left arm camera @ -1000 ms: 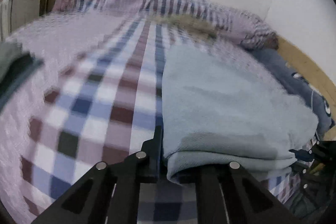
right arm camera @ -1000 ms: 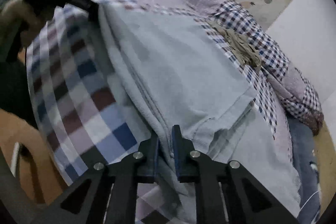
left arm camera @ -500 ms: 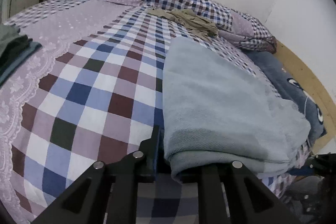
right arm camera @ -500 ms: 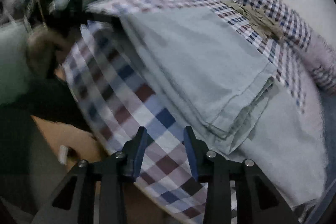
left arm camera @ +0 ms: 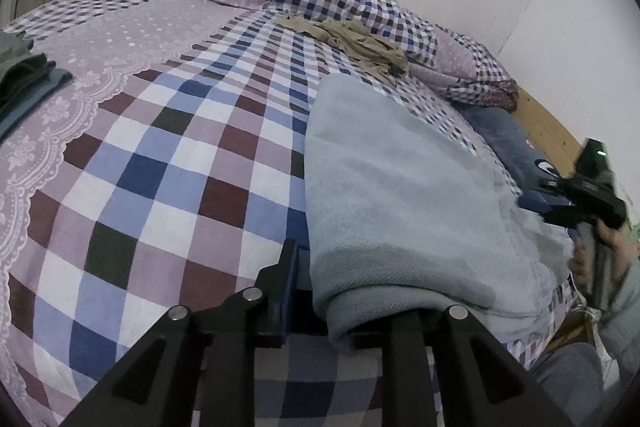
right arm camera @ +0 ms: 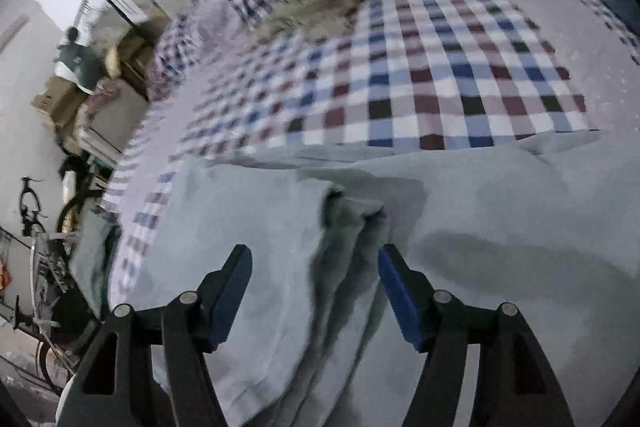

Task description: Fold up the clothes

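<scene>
Your left claw [left arm camera: 340, 291] has its jaws spread around the near corner of the folded light-blue garment [left arm camera: 400, 187], whose fabric drapes over and hides one finger, so whether it grips is unclear. The garment lies on the checked bedspread [left arm camera: 160, 167], near the tan clothing [left arm camera: 352, 43]. Your right claw [right arm camera: 316, 267] is wide open above the garment's bunched folds, gripping nothing.

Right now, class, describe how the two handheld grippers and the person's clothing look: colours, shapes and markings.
Both the left gripper and the right gripper are matte black, with angular open-framed fingers, silver round rivets and blue pads. In the left wrist view, the right gripper's black body shows a small green light. The person wears a grey sleeve.
</scene>
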`<action>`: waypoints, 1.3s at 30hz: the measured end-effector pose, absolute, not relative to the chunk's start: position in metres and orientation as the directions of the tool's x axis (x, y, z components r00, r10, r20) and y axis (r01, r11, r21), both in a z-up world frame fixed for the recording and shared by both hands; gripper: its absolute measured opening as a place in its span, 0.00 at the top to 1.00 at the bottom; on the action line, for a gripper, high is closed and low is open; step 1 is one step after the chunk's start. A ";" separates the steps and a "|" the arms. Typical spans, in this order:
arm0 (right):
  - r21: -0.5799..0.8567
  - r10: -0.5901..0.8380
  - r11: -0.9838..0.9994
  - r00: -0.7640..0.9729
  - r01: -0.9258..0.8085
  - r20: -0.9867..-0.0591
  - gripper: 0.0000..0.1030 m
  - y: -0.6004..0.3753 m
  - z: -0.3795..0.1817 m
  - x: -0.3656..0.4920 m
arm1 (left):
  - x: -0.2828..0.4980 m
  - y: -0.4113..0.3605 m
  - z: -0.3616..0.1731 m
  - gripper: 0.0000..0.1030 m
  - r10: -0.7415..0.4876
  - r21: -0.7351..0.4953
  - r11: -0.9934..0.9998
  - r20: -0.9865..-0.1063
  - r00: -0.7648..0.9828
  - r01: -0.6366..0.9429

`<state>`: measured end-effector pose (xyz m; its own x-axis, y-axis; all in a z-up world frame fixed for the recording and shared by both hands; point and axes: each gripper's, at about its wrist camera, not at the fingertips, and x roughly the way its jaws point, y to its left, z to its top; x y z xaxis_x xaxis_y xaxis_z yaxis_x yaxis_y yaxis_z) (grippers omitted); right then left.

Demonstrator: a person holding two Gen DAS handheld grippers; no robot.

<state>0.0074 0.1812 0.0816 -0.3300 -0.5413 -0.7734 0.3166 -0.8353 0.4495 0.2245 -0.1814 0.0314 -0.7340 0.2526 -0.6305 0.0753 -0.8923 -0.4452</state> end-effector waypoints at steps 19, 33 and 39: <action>0.090 -0.290 -0.896 -0.421 0.434 -0.860 0.59 0.121 0.062 -0.036 | 0.231 -0.172 0.028 0.93 0.191 -0.400 -0.912 -0.614 -0.766 0.093; 0.226 -0.331 -0.944 -0.703 0.242 -0.629 0.33 0.242 0.111 0.104 | 0.263 -0.182 0.041 0.39 0.103 -0.383 -0.904 -0.623 -0.776 0.188; 0.302 -0.321 -0.939 -0.741 0.166 -0.590 0.33 0.286 0.106 0.126 | 0.279 -0.181 0.054 0.27 0.011 -0.304 -0.925 -0.621 -0.783 0.227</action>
